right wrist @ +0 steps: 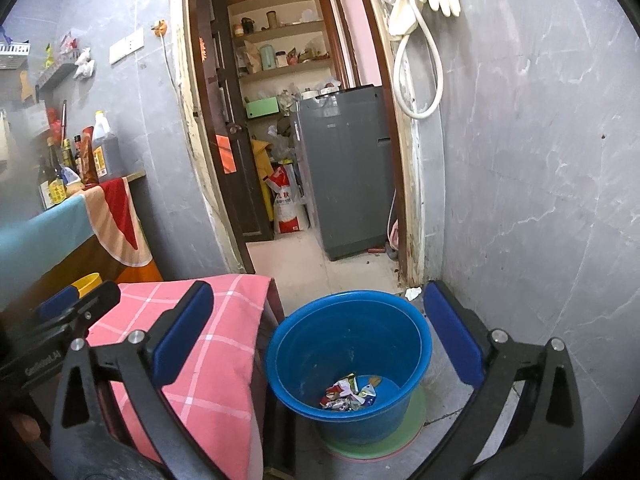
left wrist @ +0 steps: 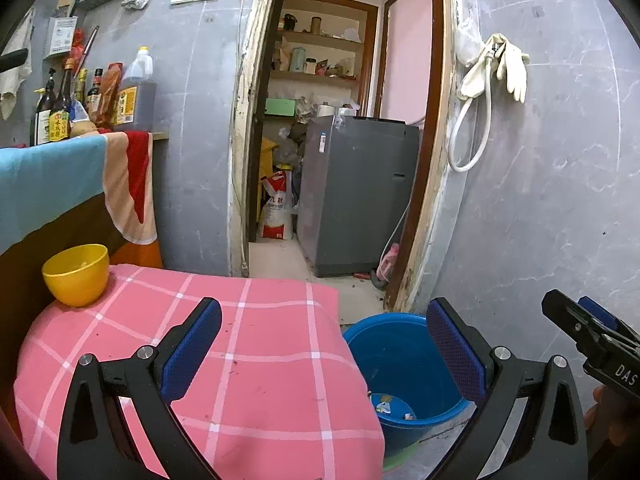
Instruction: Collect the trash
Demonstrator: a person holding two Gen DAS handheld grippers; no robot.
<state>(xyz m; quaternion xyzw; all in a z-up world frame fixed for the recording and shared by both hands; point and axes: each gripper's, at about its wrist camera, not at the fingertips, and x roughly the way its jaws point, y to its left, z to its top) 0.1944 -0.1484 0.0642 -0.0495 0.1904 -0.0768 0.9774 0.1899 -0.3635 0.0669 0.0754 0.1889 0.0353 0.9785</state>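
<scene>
A blue bucket (right wrist: 348,352) stands on the floor beside a table with a pink checked cloth (left wrist: 248,360). Crumpled wrappers (right wrist: 348,394) lie at its bottom. My right gripper (right wrist: 320,344) is open and empty, held above the bucket. My left gripper (left wrist: 324,352) is open and empty over the cloth's right edge, with the bucket (left wrist: 400,368) just to its right. The right gripper (left wrist: 592,332) shows at the left wrist view's right edge, and the left gripper (right wrist: 72,312) at the right wrist view's left. A small white scrap (right wrist: 413,293) lies on the floor behind the bucket.
A yellow bowl (left wrist: 76,274) sits at the cloth's far left corner. A counter with bottles (left wrist: 72,100) and a draped towel (left wrist: 128,184) stands behind. An open doorway leads to a grey washing machine (left wrist: 356,196). A grey wall (right wrist: 540,160) is close on the right.
</scene>
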